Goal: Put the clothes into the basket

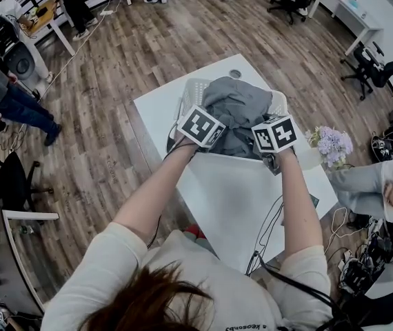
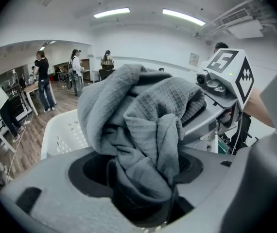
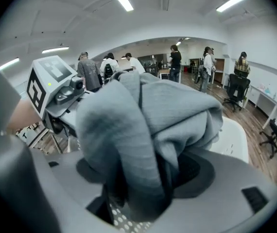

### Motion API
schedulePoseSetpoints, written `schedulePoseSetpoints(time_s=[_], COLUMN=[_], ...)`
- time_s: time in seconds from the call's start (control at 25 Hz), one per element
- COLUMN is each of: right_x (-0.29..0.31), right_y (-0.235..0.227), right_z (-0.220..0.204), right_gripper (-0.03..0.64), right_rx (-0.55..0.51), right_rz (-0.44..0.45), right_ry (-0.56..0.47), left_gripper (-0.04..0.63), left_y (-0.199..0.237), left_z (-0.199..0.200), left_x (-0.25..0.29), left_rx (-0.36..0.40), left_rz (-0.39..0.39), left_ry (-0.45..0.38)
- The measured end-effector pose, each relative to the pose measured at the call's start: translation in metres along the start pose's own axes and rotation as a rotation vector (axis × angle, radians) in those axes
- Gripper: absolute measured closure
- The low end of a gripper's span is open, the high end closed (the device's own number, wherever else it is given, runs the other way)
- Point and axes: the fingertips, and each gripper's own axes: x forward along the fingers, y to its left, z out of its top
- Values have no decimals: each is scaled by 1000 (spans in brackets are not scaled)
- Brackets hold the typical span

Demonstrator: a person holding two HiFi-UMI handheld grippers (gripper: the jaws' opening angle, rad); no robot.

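Note:
A grey garment (image 1: 238, 109) lies heaped in the white perforated basket (image 1: 189, 92) on the white table (image 1: 238, 198). My left gripper (image 1: 210, 138) and right gripper (image 1: 265, 147) reach side by side into the basket's near side, both angled down. In the left gripper view the waffle-knit grey cloth (image 2: 143, 110) fills the space between my jaws (image 2: 146, 198), and the basket wall (image 2: 63, 135) shows behind it. In the right gripper view the same cloth (image 3: 153, 115) bulges up between my jaws (image 3: 138, 193), with a gap beside it. The cloth sits loosely in both.
A bunch of purple flowers (image 1: 334, 143) stands at the table's right edge, and a cable (image 1: 272, 226) trails over the near corner. A seated person (image 1: 383, 185) is close on the right. Other people and office chairs (image 1: 383, 64) stand around on the wooden floor.

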Motion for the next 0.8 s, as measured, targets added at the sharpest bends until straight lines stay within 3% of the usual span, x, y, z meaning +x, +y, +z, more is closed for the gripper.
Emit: schedulePoseSetpoints(time_s=[0.04,0.16,0.56,0.8], right_x=[-2,-21,-51,-65], right_y=[-6,-14,19,48], right_z=[-5,-1,43,28], right_gripper=[292,291,291,295], right_rx=[19,33,4,-16], right_rz=[-26,-76,-109,-232], right_ry=[26,16,-238,-423], left_gripper=[274,262,262,264], left_y=[3,8,-7,-39], left_z=[-3,1,44,28], left_x=[-1,-15,-62,-92], left_rx=[-13,-51,24,72], left_rz=[11,29,128,197], left_ry=[8,-43,-291,-454])
